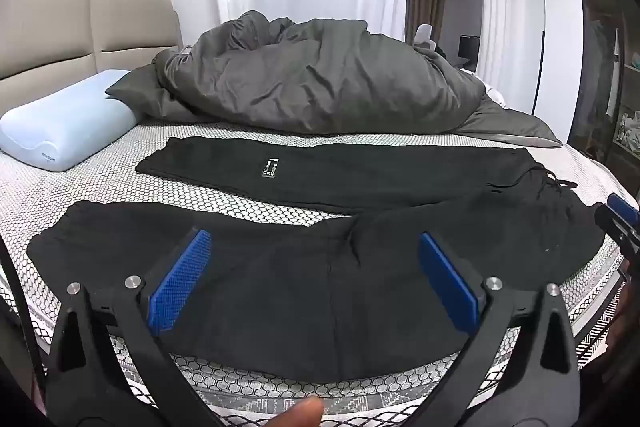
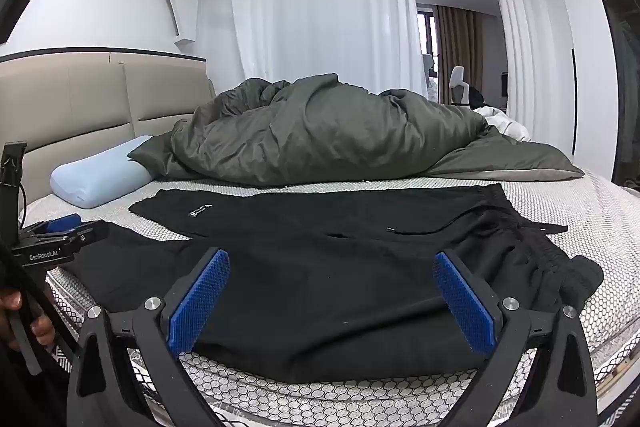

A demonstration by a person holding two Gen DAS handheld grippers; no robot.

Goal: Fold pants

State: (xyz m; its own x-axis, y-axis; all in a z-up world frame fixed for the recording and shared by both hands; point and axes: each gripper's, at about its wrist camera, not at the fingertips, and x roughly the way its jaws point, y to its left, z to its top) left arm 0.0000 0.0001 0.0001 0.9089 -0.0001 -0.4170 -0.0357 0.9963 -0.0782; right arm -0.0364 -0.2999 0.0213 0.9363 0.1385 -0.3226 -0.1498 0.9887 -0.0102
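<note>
Both the left gripper [image 1: 314, 255] and the right gripper [image 2: 332, 277] are held fully spread and empty above the near bed [image 1: 248, 383] edge. Black pants [image 1: 320, 279] are laid flat crosswise, waistband rightward, legs leftward. A gray duvet [image 1: 320, 75] is heaped beyond.

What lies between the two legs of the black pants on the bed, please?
A bare strip of the patterned mattress separates the two legs of the pants; it shows best in the left wrist view.

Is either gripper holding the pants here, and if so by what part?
Nothing is held. The left gripper and right gripper are both open above the pants.
</note>
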